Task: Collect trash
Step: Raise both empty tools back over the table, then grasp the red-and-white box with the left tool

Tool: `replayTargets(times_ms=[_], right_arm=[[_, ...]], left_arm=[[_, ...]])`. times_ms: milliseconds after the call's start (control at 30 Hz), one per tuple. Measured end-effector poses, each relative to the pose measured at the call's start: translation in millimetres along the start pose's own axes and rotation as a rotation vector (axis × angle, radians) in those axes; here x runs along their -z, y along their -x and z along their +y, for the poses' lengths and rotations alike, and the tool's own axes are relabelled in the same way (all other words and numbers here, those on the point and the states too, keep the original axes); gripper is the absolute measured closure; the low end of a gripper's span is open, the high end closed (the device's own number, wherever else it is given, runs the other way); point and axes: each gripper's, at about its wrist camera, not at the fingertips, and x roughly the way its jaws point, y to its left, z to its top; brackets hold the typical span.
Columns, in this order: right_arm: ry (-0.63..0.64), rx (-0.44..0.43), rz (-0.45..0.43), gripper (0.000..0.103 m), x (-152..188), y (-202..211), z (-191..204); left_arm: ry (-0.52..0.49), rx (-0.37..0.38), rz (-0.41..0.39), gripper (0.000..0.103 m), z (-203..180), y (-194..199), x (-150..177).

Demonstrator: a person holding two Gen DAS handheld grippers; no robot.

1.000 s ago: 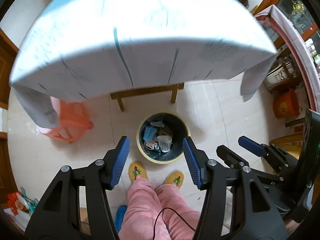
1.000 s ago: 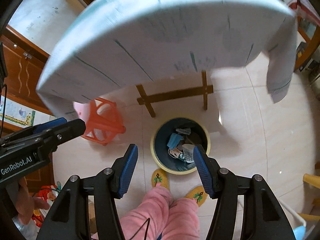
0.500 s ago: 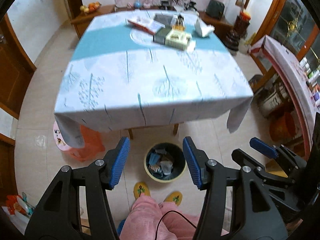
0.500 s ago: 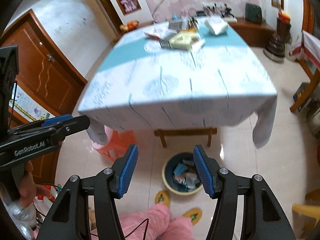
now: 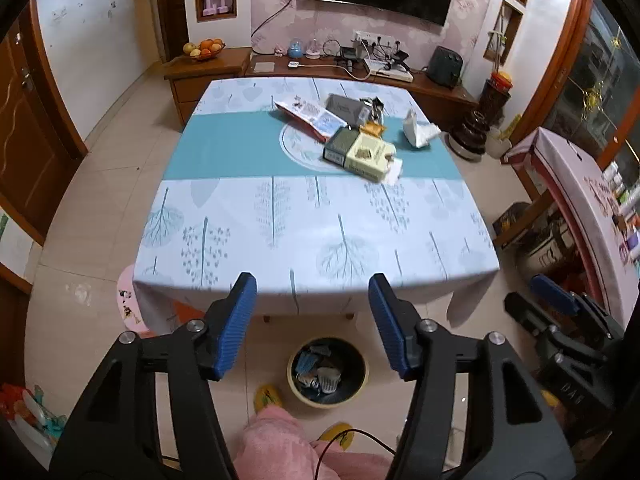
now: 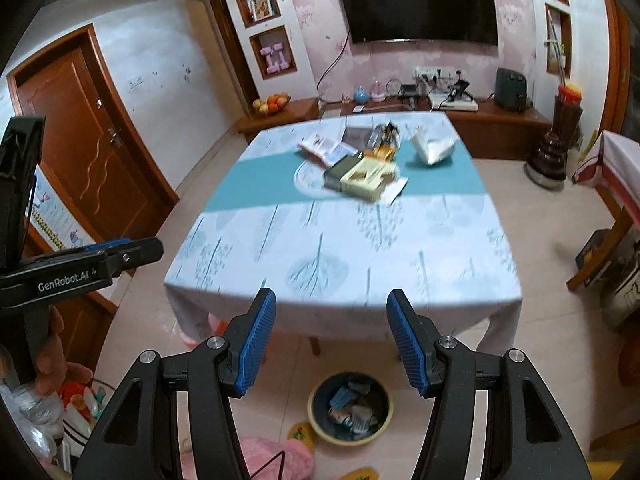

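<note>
A round trash bin with several pieces of trash in it stands on the floor at the table's near edge; it also shows in the right wrist view. On the tablecloth lie a yellow box, a dark green box, a red-edged packet and crumpled white paper; the same pile shows in the right wrist view. My left gripper is open and empty, high above the bin. My right gripper is open and empty too.
The table has a white and teal cloth. An orange stool stands under its left corner. My feet in yellow slippers are by the bin. A wooden sideboard and a TV are at the far wall.
Both grippers have lifted and tilted up from over the bin. The view has gone from the table's underside and bin to the whole tabletop. Both stay open.
</note>
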Motion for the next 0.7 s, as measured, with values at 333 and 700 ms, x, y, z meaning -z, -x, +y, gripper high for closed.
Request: replayTargets(times_ms=[333, 700], right_arm=[[-0.027, 0.093, -0.036, 0.045, -100, -58, -31], [-0.177, 0.256, 0.031, 0.045, -234, -207, -80]], left_arm=[[0.083, 0.042, -0.011, 0.047, 31, -72, -97], [0.089, 0.110, 0.162, 0.047, 62, -259, -242]])
